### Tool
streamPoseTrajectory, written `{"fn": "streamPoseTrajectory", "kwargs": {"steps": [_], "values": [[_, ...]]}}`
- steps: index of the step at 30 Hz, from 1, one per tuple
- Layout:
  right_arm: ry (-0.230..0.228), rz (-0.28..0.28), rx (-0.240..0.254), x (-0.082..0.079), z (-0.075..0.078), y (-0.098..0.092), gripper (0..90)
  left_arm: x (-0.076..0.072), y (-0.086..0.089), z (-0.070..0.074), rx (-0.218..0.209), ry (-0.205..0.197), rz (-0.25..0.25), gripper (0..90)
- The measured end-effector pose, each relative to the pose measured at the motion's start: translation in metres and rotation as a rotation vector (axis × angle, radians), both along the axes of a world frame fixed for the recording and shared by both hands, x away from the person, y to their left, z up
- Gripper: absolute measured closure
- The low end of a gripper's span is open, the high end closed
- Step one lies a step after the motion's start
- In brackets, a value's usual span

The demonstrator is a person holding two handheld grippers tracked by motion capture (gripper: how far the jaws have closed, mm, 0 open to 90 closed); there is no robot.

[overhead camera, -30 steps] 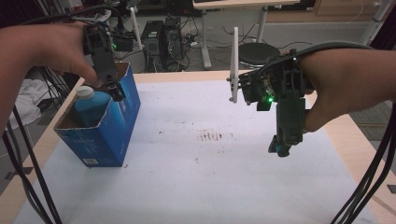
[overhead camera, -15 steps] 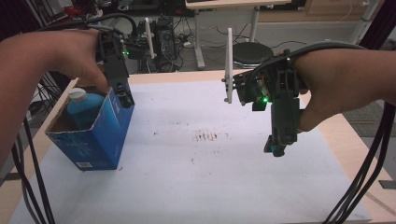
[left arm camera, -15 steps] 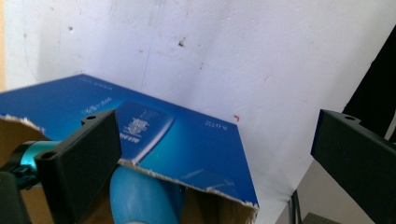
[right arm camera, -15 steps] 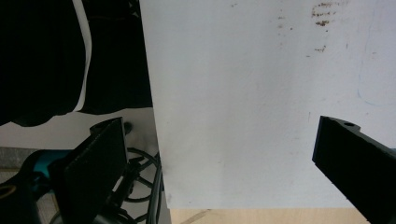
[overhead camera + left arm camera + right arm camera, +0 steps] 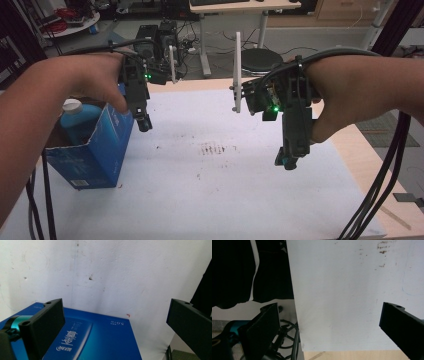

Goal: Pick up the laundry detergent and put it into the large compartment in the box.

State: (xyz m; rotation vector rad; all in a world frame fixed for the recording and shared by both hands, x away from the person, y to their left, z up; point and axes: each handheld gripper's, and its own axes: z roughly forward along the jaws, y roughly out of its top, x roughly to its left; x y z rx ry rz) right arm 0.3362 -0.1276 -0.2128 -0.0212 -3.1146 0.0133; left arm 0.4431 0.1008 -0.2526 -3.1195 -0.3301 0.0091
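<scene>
Both jaws of the left hand-held gripper stand wide apart with nothing between them, hanging just above the near top edge of the blue box, not touching it. That box sits at the left edge of the white surface, a blue bottle with a white cap standing inside. From box to right edge the sheet lies bare apart from small dark specks. Over on the right, the right hand-held gripper hovers above the sheet, jaws equally spread and empty.

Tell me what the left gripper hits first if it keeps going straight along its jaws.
Probably the blue box: it lies directly below the open left gripper, ahead of the white table cover. Depth is unclear.
</scene>
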Motion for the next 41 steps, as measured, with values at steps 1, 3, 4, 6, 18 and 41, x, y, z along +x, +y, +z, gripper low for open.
{"fn": "streamPoseTrajectory", "kwargs": {"steps": [1,3,4,6,18,41], "values": [[-0.001,0.001,0.001,0.001,0.0,0.0,2.3,0.001,-0.001,-0.001,-0.005,0.0,-0.002,1.6],[-0.002,0.003,0.003,0.002,0.0,-0.001,2.3,0.002,-0.001,-0.003,-0.005,0.003,0.002,1.7],[-0.002,0.002,0.006,0.004,0.0,-0.001,2.3,0.002,-0.002,-0.005,-0.005,0.005,-0.005,1.6],[-0.001,0.002,0.004,0.005,0.0,0.0,2.3,0.002,-0.002,-0.007,-0.002,0.008,-0.009,1.6],[0.002,0.012,0.006,0.009,-0.001,0.004,2.3,0.004,0.004,-0.007,0.008,0.009,-0.006,1.6],[-0.014,0.025,-0.009,0.004,0.004,0.018,2.3,0.001,0.008,-0.011,0.041,0.011,0.023,1.6]]}}
